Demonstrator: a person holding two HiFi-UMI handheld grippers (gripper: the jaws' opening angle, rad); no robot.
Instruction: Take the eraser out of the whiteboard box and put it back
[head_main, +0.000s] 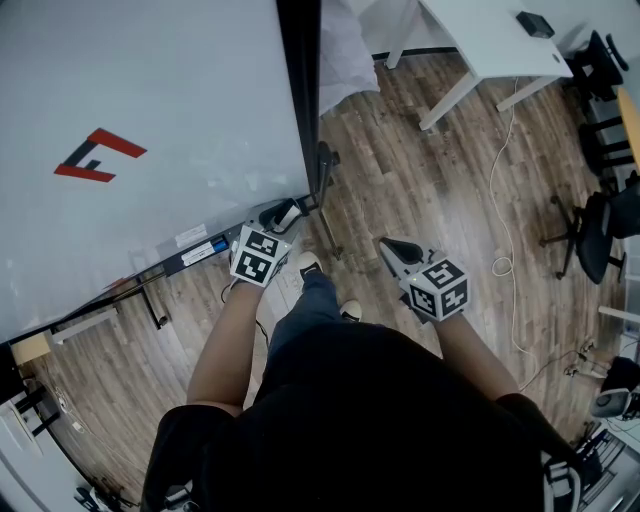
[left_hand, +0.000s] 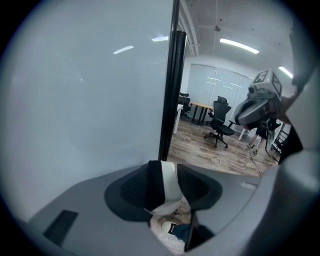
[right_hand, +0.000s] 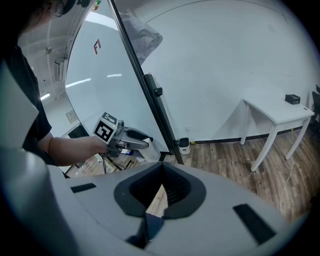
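Currently L tool (head_main: 283, 215) is clamped on the eraser (head_main: 291, 212). In the left gripper view the eraser (left_hand: 166, 186) sits upright between the two jaws, black part on one side, white part on the other, both jaws pressed against it. So the eraser is out of the whiteboard box (head_main: 192, 253), which is the dark ledge along the lower edge of the whiteboard (head_main: 150, 90). It's held up near the board's bottom corner, by the black frame post. Can't tell if it touches the board.

R tool (head_main: 393, 246) is off to the side over the wood floor (head_main: 420, 180), well apart from the board. In the right gripper view its jaws meet at the tips w/ nothing between them, just floor showing through the gap lower down. That view also catches the L tool w/ the white of the eraser at its tip.

Bkgd: red/black logo (head_main: 97, 157) on the board, a white table (head_main: 480, 40) w/ a small black item (head_main: 535, 22) on top, a pale cable (head_main: 505, 200) looped on the floor, and office chairs (head_main: 600, 225) at the far edge.
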